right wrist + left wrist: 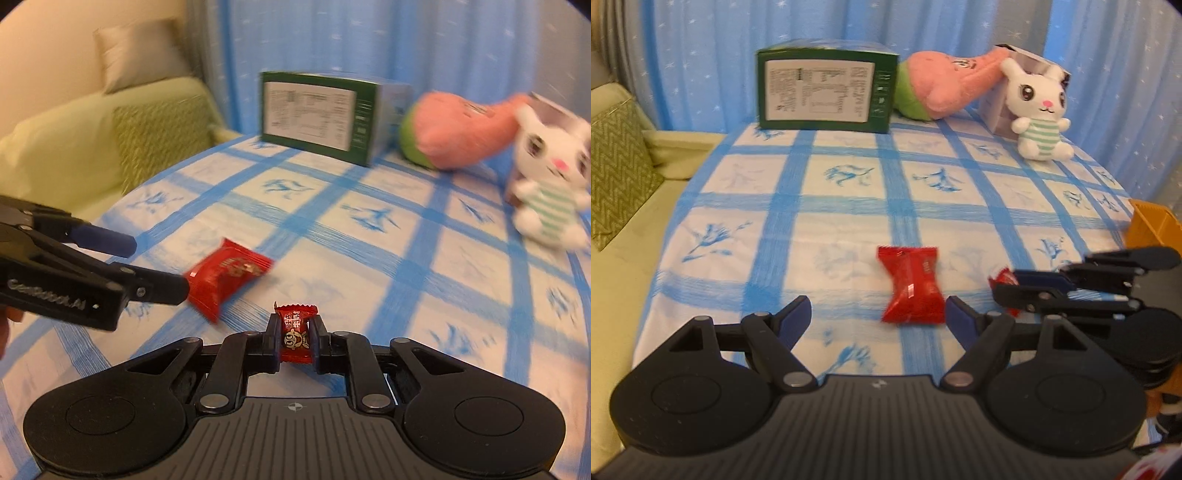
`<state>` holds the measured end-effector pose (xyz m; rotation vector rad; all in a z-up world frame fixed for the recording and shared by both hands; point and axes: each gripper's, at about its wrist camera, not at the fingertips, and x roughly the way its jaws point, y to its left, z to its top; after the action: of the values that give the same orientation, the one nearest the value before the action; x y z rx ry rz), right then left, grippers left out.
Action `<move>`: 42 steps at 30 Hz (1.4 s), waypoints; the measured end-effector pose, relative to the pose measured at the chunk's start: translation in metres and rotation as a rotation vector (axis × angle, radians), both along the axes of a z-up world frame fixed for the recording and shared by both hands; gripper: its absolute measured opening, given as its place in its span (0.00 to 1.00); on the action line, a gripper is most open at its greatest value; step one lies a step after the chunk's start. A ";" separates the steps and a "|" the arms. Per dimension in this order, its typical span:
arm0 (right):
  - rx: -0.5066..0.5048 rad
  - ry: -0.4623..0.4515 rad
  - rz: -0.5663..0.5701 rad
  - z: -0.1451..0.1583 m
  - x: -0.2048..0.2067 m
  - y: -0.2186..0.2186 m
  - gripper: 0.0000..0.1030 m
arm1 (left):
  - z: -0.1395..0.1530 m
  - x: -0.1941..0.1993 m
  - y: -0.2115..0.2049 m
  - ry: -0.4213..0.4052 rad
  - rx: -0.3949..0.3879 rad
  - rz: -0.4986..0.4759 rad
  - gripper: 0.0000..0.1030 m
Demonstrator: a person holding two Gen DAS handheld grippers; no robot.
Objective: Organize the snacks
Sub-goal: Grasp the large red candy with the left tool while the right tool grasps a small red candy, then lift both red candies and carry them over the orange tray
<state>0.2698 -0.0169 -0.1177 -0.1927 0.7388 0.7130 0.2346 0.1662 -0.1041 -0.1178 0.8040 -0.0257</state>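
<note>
Right gripper [294,334] had its fingers pinched on a small red candy [295,334], lifted clear of the table [849,206] near its front edge; the left wrist view showed the same candy poking out past the closed fingertips. Left gripper [878,314] hung with its fingers spread wide, and a larger red snack packet [911,286] lay flat on the checked cloth just ahead of the gap, closer to the right fingertip; no contact made. An orange container [1150,227] sat at the table's right edge, only partly in view; contents could not be read. Along the far edge stood a green box [827,90], a pink plush [945,86] and a white rabbit plush [1043,110] leaning on a small grey carton [999,103]. Judgement: task at an early-to-middle stage. One candy was in hand but not yet placed, one packet was left loose on the cloth, and the orange container was the probable destination.
</note>
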 end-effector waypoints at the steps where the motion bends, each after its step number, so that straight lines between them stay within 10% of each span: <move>1: 0.005 0.007 -0.021 0.001 -0.002 -0.006 0.15 | 0.000 0.003 -0.002 -0.005 -0.002 -0.008 0.74; 14: 0.012 0.047 -0.165 0.004 -0.016 -0.057 0.15 | -0.019 0.039 -0.031 0.018 0.088 -0.077 0.25; 42: 0.117 0.049 -0.426 0.087 -0.110 -0.172 0.15 | 0.071 -0.063 -0.151 -0.036 0.006 -0.135 0.23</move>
<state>0.1594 -0.1893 -0.0311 0.0894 0.7508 0.3535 0.1717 0.0156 -0.0329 -0.0570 0.7754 -0.1528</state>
